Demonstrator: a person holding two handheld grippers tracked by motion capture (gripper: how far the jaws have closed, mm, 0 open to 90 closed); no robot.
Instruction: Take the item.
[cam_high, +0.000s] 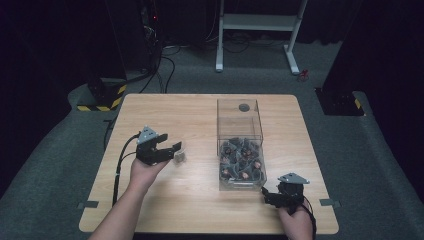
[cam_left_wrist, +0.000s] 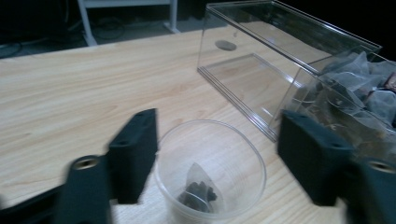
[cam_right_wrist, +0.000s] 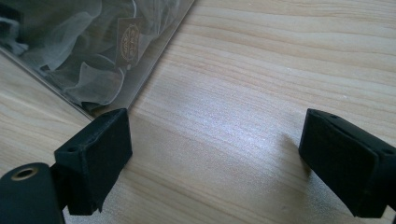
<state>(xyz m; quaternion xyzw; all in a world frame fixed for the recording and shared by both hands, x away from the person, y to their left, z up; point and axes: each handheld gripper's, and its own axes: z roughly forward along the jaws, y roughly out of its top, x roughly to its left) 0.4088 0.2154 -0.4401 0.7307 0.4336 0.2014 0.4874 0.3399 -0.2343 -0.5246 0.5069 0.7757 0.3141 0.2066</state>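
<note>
The left tongs (cam_left_wrist: 215, 158) are standing apart around a small clear plastic cup (cam_left_wrist: 210, 168) on the wooden tabletop (cam_high: 200, 115), one mesh tea bag (cam_left_wrist: 201, 191) already lying inside (so release looks done). The right tongs (cam_right_wrist: 215, 163) are gaping empty near the tabletop's front edge, beside the clear plastic box (cam_high: 240, 145) holding more bags; beyond, open room is remaining.

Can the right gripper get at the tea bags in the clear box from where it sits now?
Probably not directly: the right gripper sits low on the table, open, outside the clear box's near wall. That wall stands between it and the tea bags; it would likely have to lift and enter from above.
</note>
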